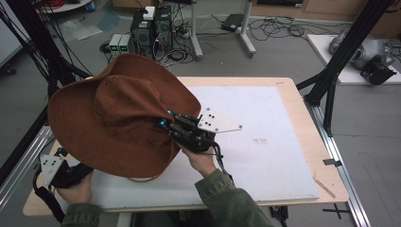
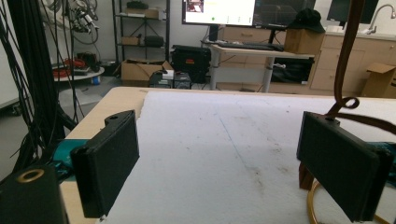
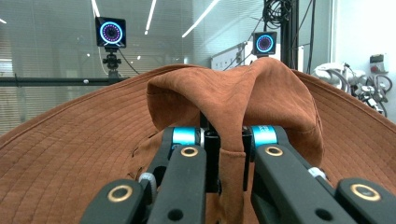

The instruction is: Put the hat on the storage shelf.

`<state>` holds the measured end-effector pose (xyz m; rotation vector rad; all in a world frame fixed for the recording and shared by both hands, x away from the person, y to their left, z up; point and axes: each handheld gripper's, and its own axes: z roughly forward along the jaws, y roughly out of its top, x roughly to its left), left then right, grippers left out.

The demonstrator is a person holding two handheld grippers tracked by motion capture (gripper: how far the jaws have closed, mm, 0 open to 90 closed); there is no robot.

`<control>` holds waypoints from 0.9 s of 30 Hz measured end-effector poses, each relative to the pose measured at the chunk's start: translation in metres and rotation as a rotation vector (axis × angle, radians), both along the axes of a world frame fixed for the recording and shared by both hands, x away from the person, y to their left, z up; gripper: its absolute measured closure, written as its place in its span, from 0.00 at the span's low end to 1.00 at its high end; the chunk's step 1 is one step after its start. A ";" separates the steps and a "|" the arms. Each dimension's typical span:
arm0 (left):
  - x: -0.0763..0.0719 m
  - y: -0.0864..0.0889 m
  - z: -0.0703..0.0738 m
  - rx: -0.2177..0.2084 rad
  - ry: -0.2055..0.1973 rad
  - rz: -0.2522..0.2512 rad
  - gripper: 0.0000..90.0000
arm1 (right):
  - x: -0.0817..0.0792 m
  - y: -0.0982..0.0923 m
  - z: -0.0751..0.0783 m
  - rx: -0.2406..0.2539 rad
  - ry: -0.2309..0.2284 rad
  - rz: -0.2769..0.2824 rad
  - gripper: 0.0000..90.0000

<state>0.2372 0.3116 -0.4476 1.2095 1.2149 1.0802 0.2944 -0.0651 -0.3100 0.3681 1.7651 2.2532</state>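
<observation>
One brown wide-brimmed hat (image 1: 118, 118) is held aloft above the left half of the bench (image 1: 293, 94), gripped by the right gripper (image 1: 169, 124), whose jaws are pressed together on a fold of the crown fabric; the right gripper view shows that fold (image 3: 224, 154) pinched between the pads, with the brim spreading out on either side. The hat hangs tilted, crown toward the camera in the high view, its lower brim near the white mat (image 1: 265, 137) that covers the bench but, as far as can be judged, not resting on it. A thin cord (image 1: 142, 178) shows below the brim; a brown chin strap (image 2: 345, 51) hangs in the left gripper view. The left gripper (image 1: 56, 172) sits at the near left corner of the bench, under the brim's edge, with its jaws spread wide and nothing between them; the left gripper view looks out across bare mat. By judgement, the lifting stage is complete and the hat is securely carried by one gripper alone. What remains is to bring the hat to its resting place, possibly with the left gripper taking the brim, and to release it.
</observation>
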 end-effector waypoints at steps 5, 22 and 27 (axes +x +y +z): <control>0.000 0.000 0.000 -0.001 0.001 -0.001 0.15 | 0.002 -0.001 -0.008 -0.002 0.025 0.011 0.98; 0.001 0.000 0.000 -0.002 0.000 -0.002 0.15 | 0.006 0.004 -0.007 -0.045 0.039 0.045 0.97; 0.001 0.001 -0.001 -0.002 0.002 -0.001 0.15 | 0.006 0.007 -0.002 -0.077 0.030 0.056 0.97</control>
